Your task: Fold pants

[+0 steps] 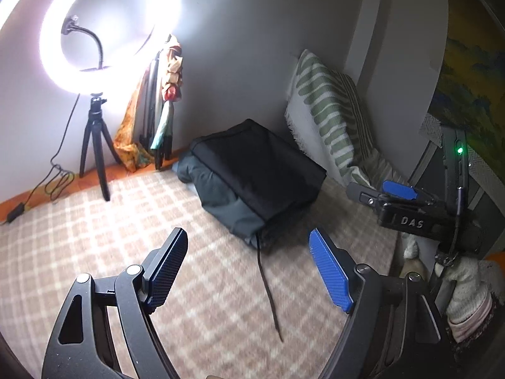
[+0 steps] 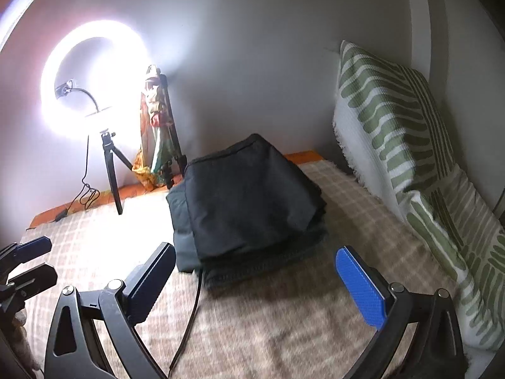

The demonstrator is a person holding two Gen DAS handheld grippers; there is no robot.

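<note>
The left hand-held gripper is hovering above the beige-and-white plaid blanket, its two blue-padded fingers spread wide apart and gripping nothing — it is tilted so the camera is looking down and forward across the bed. The right hand-held gripper is hanging in much the same pose, fingers released and wide, empty, pointing toward the wall.

The folded stack of black and dark grey fabric pants is lying on the plaid blanket ahead of both grippers, apart from their fingertips; in the left wrist view the same stack is sitting just beyond the gap between the fingers. A thin dark drawstring is trailing from the near edge of the stack across the blanket toward the grippers.

In the left wrist view the right gripper is showing at the right edge, level with the pants. A green-and-white leaf-patterned cushion is leaning against the wall to the right of the stack, and a glowing white ring light on a black tripod is standing at the far left.
</note>
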